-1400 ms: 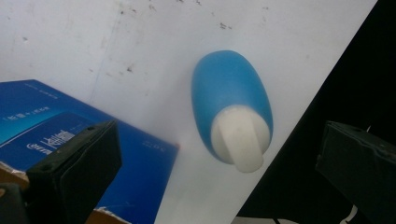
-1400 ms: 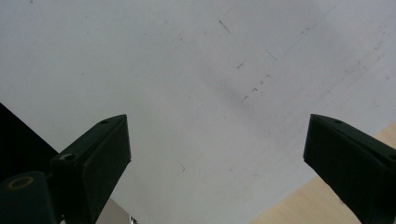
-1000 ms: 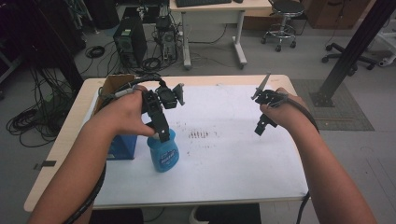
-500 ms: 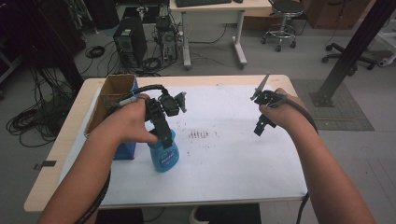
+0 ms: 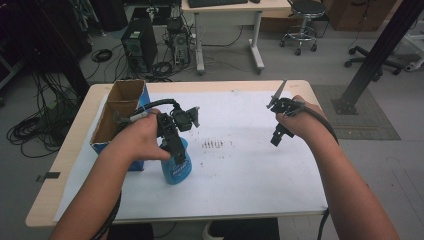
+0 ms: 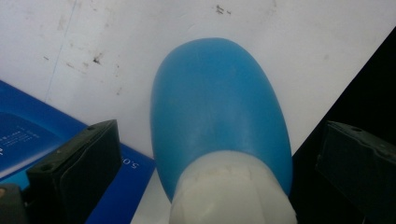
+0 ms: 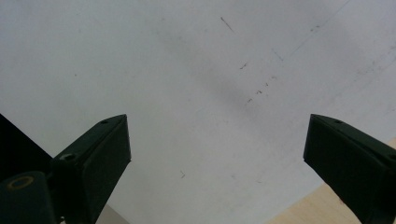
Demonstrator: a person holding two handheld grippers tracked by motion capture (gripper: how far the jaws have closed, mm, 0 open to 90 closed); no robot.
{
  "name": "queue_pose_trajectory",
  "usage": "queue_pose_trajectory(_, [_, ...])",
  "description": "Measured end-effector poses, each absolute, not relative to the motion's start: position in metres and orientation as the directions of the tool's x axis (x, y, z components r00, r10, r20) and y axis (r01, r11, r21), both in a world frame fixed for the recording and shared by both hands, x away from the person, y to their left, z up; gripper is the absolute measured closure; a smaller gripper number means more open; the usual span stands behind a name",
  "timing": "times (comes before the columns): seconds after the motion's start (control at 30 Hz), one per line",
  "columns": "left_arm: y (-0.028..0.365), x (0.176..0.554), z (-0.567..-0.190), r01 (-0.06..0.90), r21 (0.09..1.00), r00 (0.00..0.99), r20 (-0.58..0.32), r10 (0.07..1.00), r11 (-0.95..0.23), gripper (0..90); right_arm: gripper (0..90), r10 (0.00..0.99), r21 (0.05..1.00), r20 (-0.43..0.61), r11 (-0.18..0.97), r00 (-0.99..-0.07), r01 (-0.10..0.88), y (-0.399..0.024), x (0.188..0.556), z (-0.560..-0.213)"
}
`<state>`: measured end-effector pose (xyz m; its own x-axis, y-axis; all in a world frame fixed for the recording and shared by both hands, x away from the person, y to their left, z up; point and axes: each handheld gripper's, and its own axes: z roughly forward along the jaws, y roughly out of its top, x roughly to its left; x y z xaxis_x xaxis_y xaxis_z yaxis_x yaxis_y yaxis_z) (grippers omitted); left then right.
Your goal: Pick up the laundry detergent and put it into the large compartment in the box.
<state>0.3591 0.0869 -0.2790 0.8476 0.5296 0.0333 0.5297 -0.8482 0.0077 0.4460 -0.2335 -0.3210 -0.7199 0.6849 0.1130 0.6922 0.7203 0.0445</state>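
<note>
A blue plastic bottle [image 5: 176, 170] with a white neck stands on the white sheet [image 5: 240, 165], just right of a cardboard box. My left gripper [image 5: 174, 146] is open and comes down over the bottle's top. In the left gripper view the bottle [image 6: 219, 107] sits between the two jaws, its white neck [image 6: 233, 191] low in the frame, with a gap on each side. My right gripper [image 5: 276, 137] hovers open above the right part of the sheet, and in the right gripper view its jaws [image 7: 217, 135] have nothing between them.
An open cardboard box [image 5: 119, 102] with blue sides stands at the table's left, close to the bottle; its blue side [image 6: 28, 135] shows beside the left jaw. The wooden table edge [image 5: 60, 172] frames the sheet. Desks, cables and chairs lie beyond.
My left gripper has moved down and slightly right onto the bottle's top. The right gripper has hardly moved.
</note>
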Motion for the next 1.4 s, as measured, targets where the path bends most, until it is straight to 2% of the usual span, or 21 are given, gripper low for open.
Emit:
queue_pose_trajectory(0.6, [0.084,0.3568,-0.2848,0.549,-0.002,0.834,0.06,0.548,-0.836,3.7,7.2,0.685,0.039,0.112,0.721,-0.72,0.692,-0.2309,0.4467,-0.3224])
queue_pose_trajectory(0.83, [0.0853,0.3578,-0.2841,0.591,0.007,0.805,0.06,0.59,-0.807,9.0,7.2,0.686,0.039,0.114,0.72,-0.719,0.693,-0.2321,0.4466,-0.3237])
queue_pose_trajectory(1.4, [0.0857,0.3578,-0.2877,0.614,0.008,0.788,0.058,0.613,-0.789,18.5,7.2,0.686,0.038,0.118,0.719,-0.718,0.694,-0.2326,0.4467,-0.3272])
